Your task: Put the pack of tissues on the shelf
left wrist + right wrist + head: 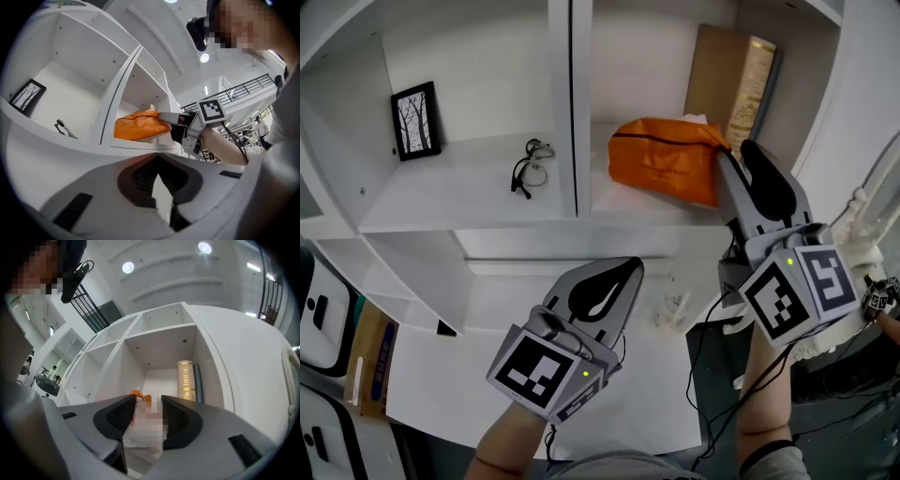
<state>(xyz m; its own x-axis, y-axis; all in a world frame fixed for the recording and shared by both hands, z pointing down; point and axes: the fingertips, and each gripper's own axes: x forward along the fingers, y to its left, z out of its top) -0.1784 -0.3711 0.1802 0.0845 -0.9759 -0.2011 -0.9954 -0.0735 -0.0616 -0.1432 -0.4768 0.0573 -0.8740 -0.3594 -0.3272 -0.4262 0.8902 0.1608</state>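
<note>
Now the orange pack of tissues (661, 164) lies in the right compartment of the shelf (469, 202), just beside an upright book (741, 80). The right claw (737, 150) stands wide, with the pack's near end between its jaws. The left claw (628, 269), lower and outside the shelf, is closed and empty.

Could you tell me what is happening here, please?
A person is shelving an orange tissue pack with two handheld grippers. The pack lies in the right compartment of the shelf, beside a book. The right gripper is at the pack's right end, jaws open. The left gripper waits below, shut and empty.
</note>
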